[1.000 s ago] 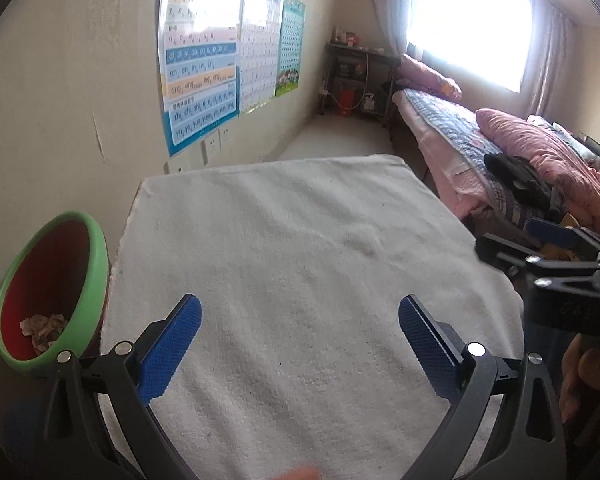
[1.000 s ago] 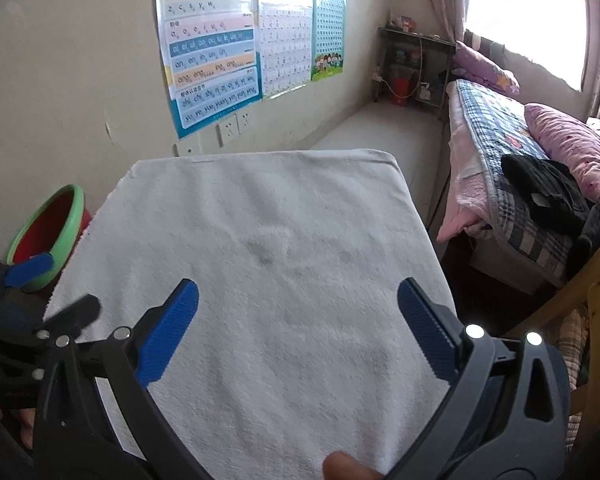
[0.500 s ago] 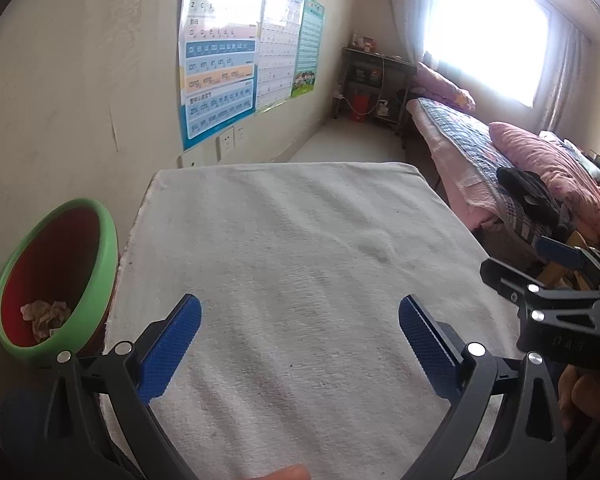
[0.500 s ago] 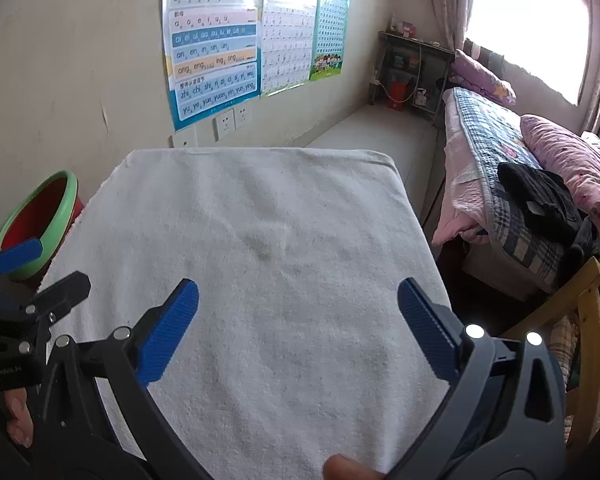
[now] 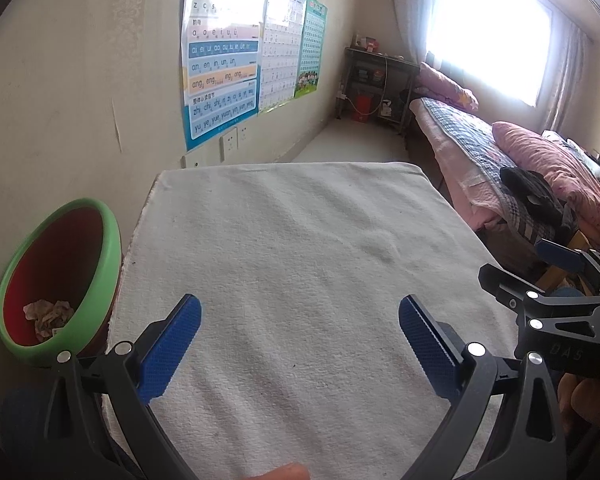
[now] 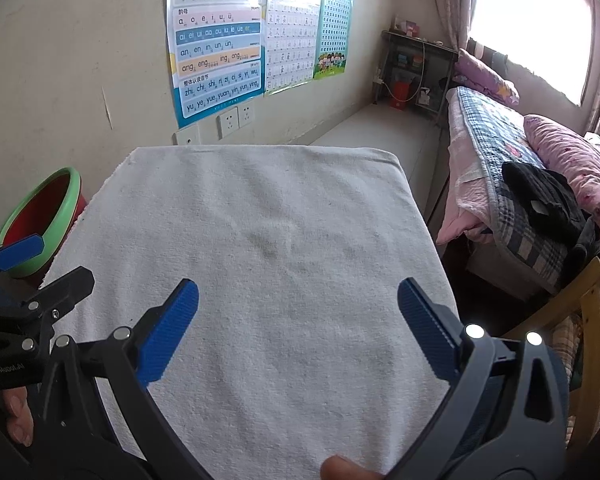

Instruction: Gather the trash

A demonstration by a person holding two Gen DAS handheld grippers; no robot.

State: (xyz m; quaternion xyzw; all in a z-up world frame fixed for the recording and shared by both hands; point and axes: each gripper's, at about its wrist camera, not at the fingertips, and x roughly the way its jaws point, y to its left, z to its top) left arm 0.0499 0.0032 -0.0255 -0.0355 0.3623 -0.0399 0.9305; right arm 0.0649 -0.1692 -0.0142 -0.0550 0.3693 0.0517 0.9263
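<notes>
A bin with a green rim (image 5: 104,240) and red inside stands left of the table, also seen in the right wrist view as the bin (image 6: 66,200). Crumpled paper (image 5: 48,314) lies at its bottom. A white towel (image 5: 300,248) covers the table (image 6: 268,220), with no loose trash visible on it. My left gripper (image 5: 300,332) hangs open over the towel's near part, nothing between its blue pads. My right gripper (image 6: 298,320) is open too, over the towel's near right side. Each gripper shows at the edge of the other's view.
Posters (image 6: 216,40) and wall sockets (image 6: 236,120) sit on the wall behind the table. A bed (image 5: 500,160) with pink bedding and a dark garment lies to the right. A wooden chair (image 6: 588,300) stands by the table's right side. A shelf (image 5: 376,80) stands under the window.
Both grippers have drawn back and tilted up a little, so more wall and the table's far edge show. The jaws stay wide and empty.
</notes>
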